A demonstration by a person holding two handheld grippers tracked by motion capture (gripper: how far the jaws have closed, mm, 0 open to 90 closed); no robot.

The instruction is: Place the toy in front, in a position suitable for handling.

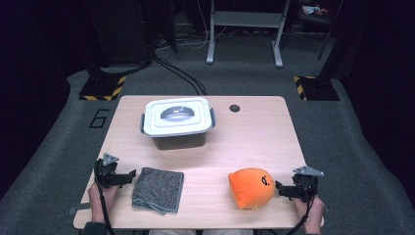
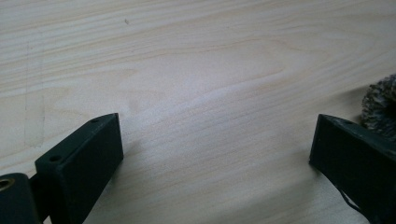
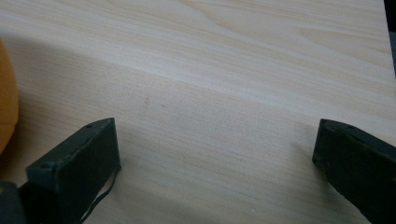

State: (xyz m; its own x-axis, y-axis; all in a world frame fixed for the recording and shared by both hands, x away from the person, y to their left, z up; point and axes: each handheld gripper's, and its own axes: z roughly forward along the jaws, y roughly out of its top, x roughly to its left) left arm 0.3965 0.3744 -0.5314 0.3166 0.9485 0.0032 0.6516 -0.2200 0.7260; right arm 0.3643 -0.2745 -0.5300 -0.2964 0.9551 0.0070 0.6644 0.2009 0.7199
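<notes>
- The left gripper (image 1: 128, 176) is held just left of the folded grey cloth (image 1: 158, 189), jaws spread wide with nothing gripped.
- The right gripper (image 1: 280, 188) is parked well right of the cloth, jaws spread too, beside the orange plush (image 1: 250, 187).
- A lidded white box (image 1: 178, 121) is seen behind the cloth.

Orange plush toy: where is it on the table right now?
In the high view the orange plush toy lies near the table's front edge on the right side, just left of the right claw, with the folded grey cloth farther left.
</notes>
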